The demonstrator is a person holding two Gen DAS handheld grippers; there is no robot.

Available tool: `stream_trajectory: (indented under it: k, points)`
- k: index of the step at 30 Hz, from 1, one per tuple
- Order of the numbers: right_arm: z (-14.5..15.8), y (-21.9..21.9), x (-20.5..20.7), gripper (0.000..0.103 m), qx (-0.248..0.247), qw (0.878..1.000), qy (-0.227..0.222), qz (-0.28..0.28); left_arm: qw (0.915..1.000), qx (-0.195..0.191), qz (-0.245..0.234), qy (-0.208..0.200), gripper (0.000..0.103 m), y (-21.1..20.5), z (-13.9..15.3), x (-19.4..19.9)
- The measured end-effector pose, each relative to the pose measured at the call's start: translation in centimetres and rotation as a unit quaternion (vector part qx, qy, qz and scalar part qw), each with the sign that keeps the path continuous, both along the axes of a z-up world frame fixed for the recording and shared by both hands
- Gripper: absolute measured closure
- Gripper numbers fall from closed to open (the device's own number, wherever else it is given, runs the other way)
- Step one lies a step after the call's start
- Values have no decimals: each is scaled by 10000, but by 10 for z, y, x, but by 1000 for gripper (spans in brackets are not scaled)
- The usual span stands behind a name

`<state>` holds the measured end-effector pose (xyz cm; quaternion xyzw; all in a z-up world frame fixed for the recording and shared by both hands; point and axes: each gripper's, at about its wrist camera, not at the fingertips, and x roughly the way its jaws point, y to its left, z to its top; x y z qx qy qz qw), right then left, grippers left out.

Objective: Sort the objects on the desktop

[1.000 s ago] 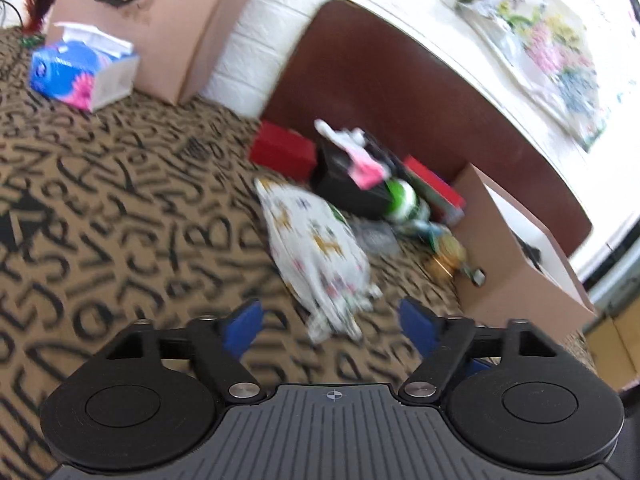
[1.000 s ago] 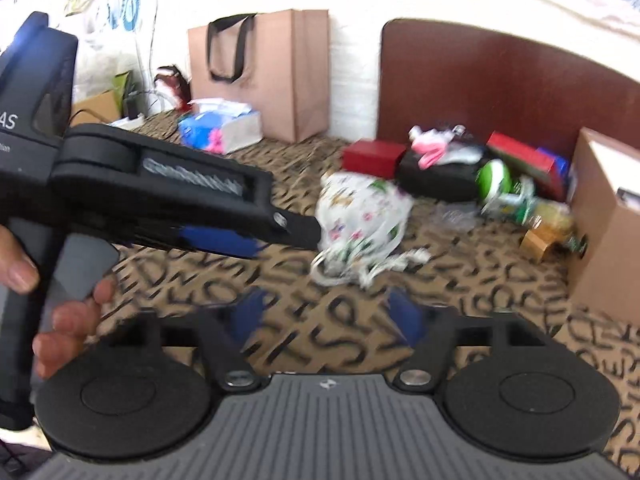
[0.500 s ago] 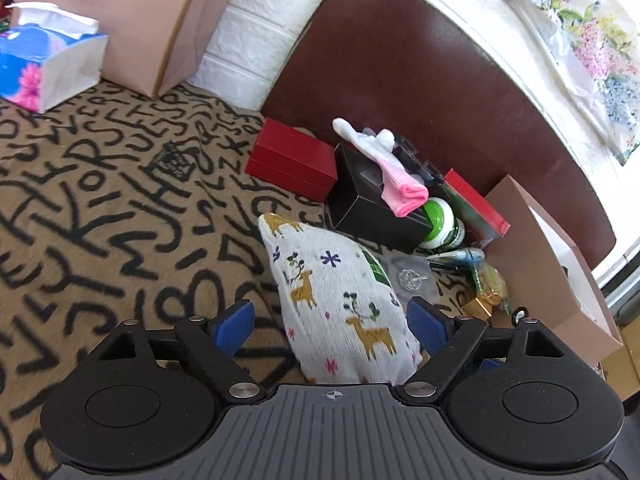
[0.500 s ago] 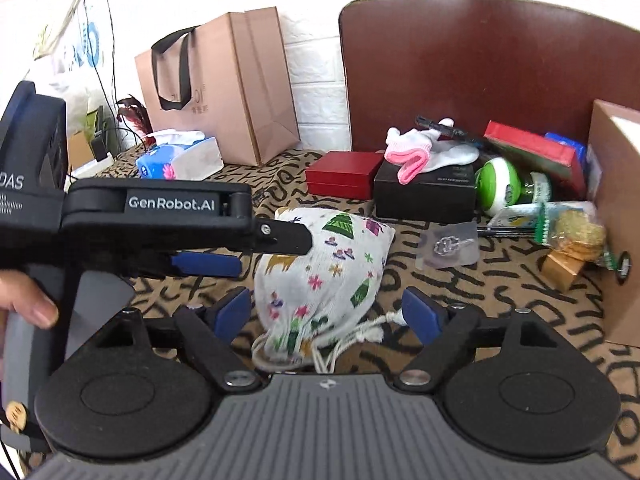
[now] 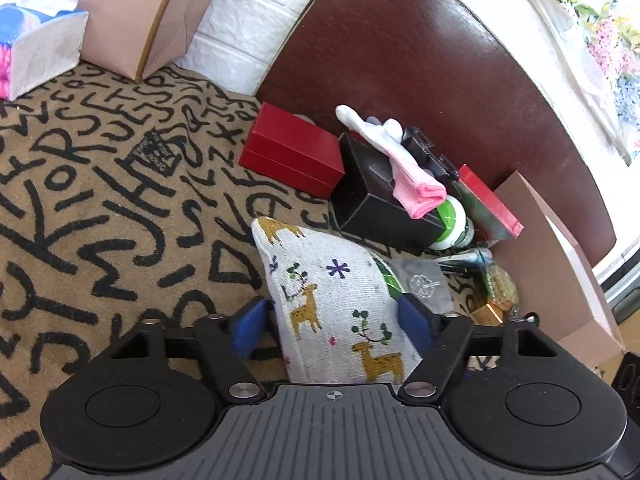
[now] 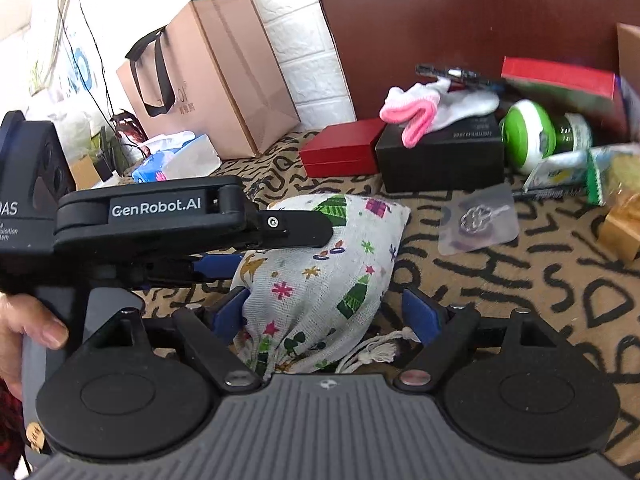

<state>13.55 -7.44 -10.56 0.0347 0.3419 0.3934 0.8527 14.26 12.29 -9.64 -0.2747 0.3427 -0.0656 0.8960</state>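
A: What have your claws got around them?

B: Both are at the white cloth drawstring pouch printed with deer and little trees (image 5: 340, 312). My left gripper (image 5: 334, 322) has the pouch between its blue pads, and the jaws are closing; the right-hand pad is against the cloth, but at the left pad I cannot tell whether it touches yet

A: And the other one?

B: My right gripper (image 6: 326, 316) stands wide around the tied end of the same pouch (image 6: 320, 280). Its left pad is at the cloth, its right pad stands clear, so nothing is pinched. The white cord (image 6: 376, 350) lies just inside that right pad

A: Where does the pouch lie?

B: On the tan cloth with black scrawled letters (image 5: 100, 208), in front of the clutter by the dark brown curved board (image 5: 420, 60). Behind it sit a flat red box (image 5: 292, 150) and a black box (image 5: 380, 204) with a white and pink sock (image 5: 404, 168) draped over it, and a green and white bottle (image 6: 532, 136) lies on its side beside that. A clear packet with a small metal trinket (image 6: 478, 220) lies near the pouch

A: Can you see yourself?

B: From the right camera, yes: my left hand (image 6: 24, 332) around the grip of the left tool, whose black arm reaches over the pouch. A brown paper bag with black handles (image 6: 212, 76) stands by the white wall
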Motion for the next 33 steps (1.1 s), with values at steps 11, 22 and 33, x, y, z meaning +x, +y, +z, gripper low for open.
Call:
stream_trajectory:
  k: [11,22,33]
  points:
    - [14,-6,-20,51,-145,9998,31,89,9993,299,-225,23,39,-22,19,-27]
    - [45,-62,-77,54,-331,9992,-209,-120,9969,181,-748,-152,44,-81,53,-74]
    - [98,-154,-118,55,-24,9901,-1053,-922,9833,217,-1505,-1000,44,-173,124,-83]
